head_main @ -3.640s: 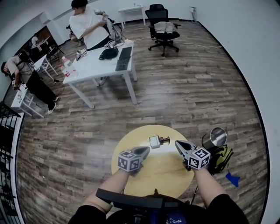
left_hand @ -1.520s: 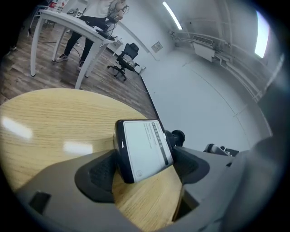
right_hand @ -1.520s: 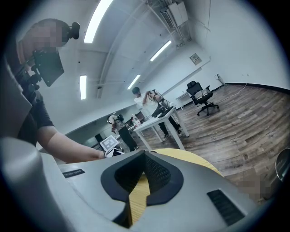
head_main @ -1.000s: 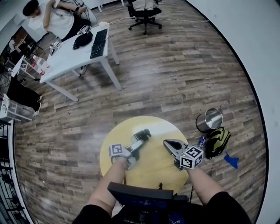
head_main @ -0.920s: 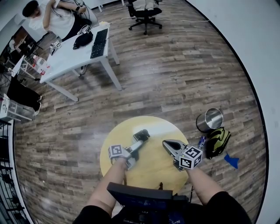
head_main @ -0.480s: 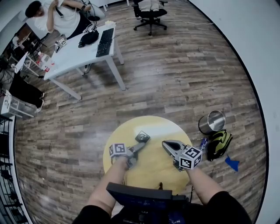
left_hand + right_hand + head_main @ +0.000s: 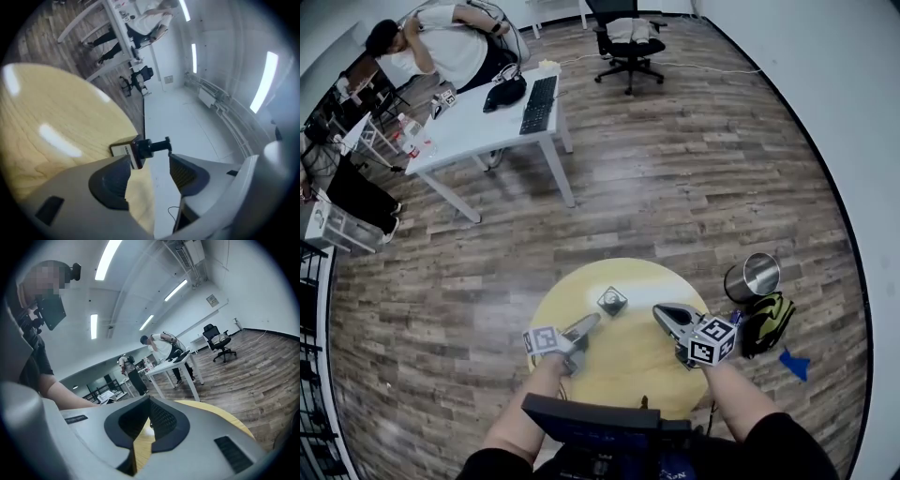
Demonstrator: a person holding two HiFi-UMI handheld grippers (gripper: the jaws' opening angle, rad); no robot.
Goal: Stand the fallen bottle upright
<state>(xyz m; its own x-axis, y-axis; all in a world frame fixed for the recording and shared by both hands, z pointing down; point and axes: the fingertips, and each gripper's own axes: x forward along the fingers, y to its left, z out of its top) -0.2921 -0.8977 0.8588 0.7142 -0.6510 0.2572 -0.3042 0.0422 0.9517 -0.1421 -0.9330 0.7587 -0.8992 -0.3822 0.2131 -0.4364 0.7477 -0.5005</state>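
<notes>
A small square glass bottle (image 7: 612,301) with a dark cap stands upright near the middle of the round yellow table (image 7: 633,366). My left gripper (image 7: 589,322) has drawn back from it towards me. In the left gripper view the bottle (image 7: 136,150) sits beyond the left gripper (image 7: 150,160), whose jaws are open and have just been closing, with nothing between them. My right gripper (image 7: 660,310) hovers to the right of the bottle, apart from it. The right gripper (image 7: 150,401) has its tips together and holds nothing.
A metal bin (image 7: 753,277) and a yellow-green backpack (image 7: 766,323) sit on the wooden floor right of the table. Further off are a white desk (image 7: 487,117) with a keyboard, a person (image 7: 441,47) beside it and an office chair (image 7: 626,37).
The bottle, lying on its side at first and then between the left jaws, now stands free. The left gripper has pulled back toward me; the right gripper has barely shifted.
</notes>
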